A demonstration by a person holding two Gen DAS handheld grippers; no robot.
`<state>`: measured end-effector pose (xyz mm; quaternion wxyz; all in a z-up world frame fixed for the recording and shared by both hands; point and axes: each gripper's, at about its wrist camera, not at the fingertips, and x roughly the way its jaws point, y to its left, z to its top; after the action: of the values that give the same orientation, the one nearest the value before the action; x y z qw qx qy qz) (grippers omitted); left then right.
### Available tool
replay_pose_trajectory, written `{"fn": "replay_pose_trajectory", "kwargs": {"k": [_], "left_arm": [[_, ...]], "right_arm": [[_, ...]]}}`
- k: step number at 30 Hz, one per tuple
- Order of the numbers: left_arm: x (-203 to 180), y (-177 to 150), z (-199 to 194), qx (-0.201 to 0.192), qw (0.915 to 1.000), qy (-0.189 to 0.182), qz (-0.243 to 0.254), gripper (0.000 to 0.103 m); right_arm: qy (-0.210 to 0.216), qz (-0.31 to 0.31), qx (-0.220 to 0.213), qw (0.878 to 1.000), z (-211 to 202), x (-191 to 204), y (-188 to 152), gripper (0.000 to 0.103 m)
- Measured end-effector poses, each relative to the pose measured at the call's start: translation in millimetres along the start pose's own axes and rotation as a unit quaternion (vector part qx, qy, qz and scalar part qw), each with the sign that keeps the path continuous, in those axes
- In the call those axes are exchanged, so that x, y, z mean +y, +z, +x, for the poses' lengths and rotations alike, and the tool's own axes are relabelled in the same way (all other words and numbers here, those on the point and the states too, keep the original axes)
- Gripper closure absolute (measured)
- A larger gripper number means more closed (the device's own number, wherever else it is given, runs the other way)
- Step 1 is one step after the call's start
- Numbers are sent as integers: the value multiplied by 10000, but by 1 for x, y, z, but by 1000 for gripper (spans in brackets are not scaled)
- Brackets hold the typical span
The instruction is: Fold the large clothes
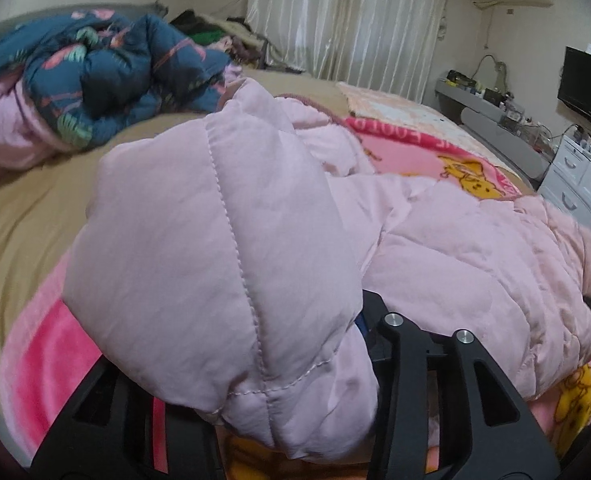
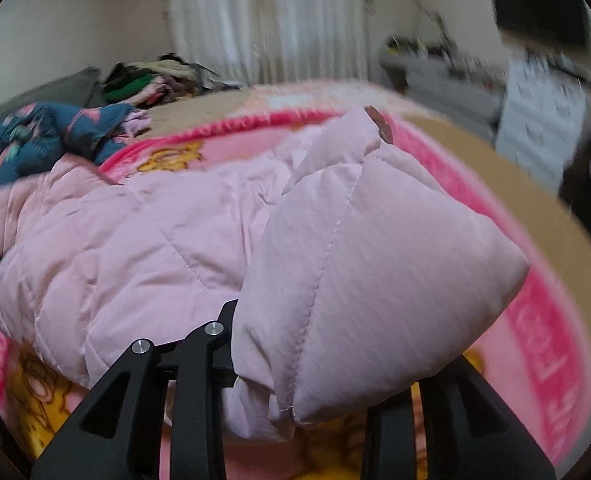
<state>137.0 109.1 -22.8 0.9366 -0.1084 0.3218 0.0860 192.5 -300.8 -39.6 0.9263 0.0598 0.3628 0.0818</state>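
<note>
Both grippers, left [image 1: 295,364] and right [image 2: 315,364], clamp puffy pink jacket [image 1: 455,256] folds; lower evenly onto near blanket [image 1: 43,352], then you release.

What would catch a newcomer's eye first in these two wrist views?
A puffy pale pink quilted jacket fills the foreground of both views, bunched between the fingers of each tool. It lies on a bright pink cartoon blanket spread over the bed. A crumpled dark blue patterned garment sits far left.
</note>
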Motion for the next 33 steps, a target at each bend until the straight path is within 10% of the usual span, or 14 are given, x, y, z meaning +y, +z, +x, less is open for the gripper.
{"fn": "replay_pose_trajectory", "kwargs": {"k": [10,18,33], "left_arm": [[16,-17,2,75,9994,-80,-340,52],[25,-28,-22,238,9989,-15,-409,23],[27,-45,-114,-216,9993,271,-119,9]], "right_arm": [[360,1113,436,9922,14,-22,-13,48],[179,1330,275,9906,-26,-43,-36,7],[-76,-87,-984,9951,-158,-10,-56,4]]}}
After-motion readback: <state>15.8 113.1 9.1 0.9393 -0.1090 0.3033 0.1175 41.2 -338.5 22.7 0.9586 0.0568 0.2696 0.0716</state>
